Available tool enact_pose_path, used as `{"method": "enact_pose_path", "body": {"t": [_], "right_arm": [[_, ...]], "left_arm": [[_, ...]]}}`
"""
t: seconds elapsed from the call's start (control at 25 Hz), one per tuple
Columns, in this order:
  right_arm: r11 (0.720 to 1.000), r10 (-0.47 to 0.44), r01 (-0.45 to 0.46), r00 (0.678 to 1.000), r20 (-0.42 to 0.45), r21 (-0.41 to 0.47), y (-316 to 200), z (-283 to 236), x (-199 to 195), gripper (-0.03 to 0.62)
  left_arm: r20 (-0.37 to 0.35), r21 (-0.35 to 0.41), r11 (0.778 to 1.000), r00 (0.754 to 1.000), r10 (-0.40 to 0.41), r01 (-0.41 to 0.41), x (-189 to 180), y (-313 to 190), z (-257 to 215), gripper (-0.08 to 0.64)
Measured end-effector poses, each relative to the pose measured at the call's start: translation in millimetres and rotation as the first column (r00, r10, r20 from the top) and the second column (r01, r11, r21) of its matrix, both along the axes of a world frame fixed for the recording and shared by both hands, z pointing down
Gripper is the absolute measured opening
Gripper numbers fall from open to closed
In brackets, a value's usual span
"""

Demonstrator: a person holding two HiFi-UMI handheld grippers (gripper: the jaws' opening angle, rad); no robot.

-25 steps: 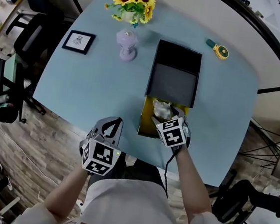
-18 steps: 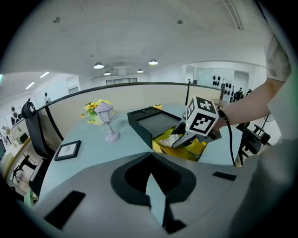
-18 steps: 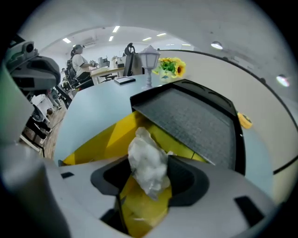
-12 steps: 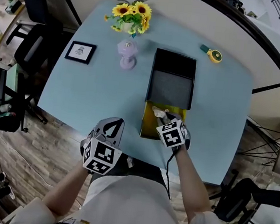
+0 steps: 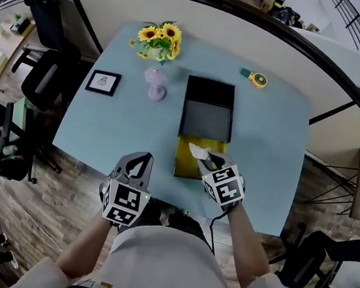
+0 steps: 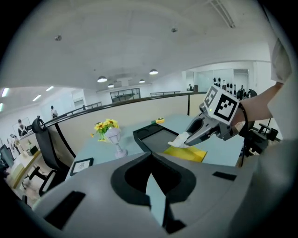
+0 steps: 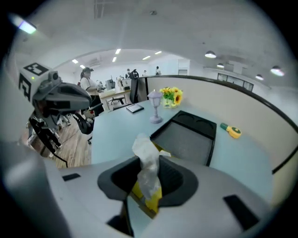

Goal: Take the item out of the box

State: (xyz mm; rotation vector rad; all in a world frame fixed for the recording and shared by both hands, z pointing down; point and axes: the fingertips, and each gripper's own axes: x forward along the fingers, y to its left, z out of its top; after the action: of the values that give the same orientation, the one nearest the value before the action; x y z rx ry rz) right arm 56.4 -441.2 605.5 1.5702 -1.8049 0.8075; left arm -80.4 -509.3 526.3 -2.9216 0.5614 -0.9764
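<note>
Change noted: a second ago your right hand-held gripper (image 5: 206, 160) hung over the yellow box (image 5: 182, 167) with its jaws spread wide. Now the jaws are closing, and the white crumpled item (image 5: 196, 152) stands between them. In the right gripper view the wrap is pinched at its waist, with a loose tuft poking up ahead of the jaws.

Item position: at the tips of the right hand-held gripper, with its upper part above the box rim. Yellow shows directly under and behind its lower part. Whether the bottom has cleared the box cannot be told from any view.

Left hand-held gripper (image 5: 140, 160): tips pressed together and nothing in them. It is held well to the left of the right one, near the bench (image 5: 118, 123) edge and apart from the box.

Surroundings: the black lid (image 5: 207, 111) lies open just beyond the right hand-held gripper, touching the far side of the box.

Reading: the grasp step looks done or nearly so, and extraction has not finished. Next you would probably lift straight up and back toward yourself. The wrap looks thin and soft, so the grip may hold only a fold. The box is light and unrestrained, and it could ride up with the item.
</note>
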Motion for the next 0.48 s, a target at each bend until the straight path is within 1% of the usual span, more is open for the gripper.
{"method": "enact_pose_path", "body": {"t": [0.12,0.24,0.36,0.48], "right_arm": [[0.994,0.051,-0.055,0.998,0.041,0.098,-1.9,-43.0,3.5,0.123],[0.974,0.08,-0.093,0.994,0.069,0.208,-7.2,-89.7,4.4,0.123],[0.947,0.081,-0.101,0.994,0.078,0.305,-10.2,-133.5,3.2,0.124],[0.908,0.089,-0.13,0.989,0.118,0.4,-9.3,-177.6,1.7,0.123]], "left_arm": [[-0.029,0.046,0.999,1.0,-0.009,0.01,2.3,-7.5,-22.3,0.003],[-0.069,0.094,0.995,0.998,-0.011,0.017,4.4,-16.2,-50.2,0.003],[-0.104,0.142,0.99,0.995,-0.007,0.022,7.0,-21.5,-79.8,0.003],[-0.138,0.181,0.983,0.99,0.007,0.018,6.2,-20.0,-108.2,0.003]]}}
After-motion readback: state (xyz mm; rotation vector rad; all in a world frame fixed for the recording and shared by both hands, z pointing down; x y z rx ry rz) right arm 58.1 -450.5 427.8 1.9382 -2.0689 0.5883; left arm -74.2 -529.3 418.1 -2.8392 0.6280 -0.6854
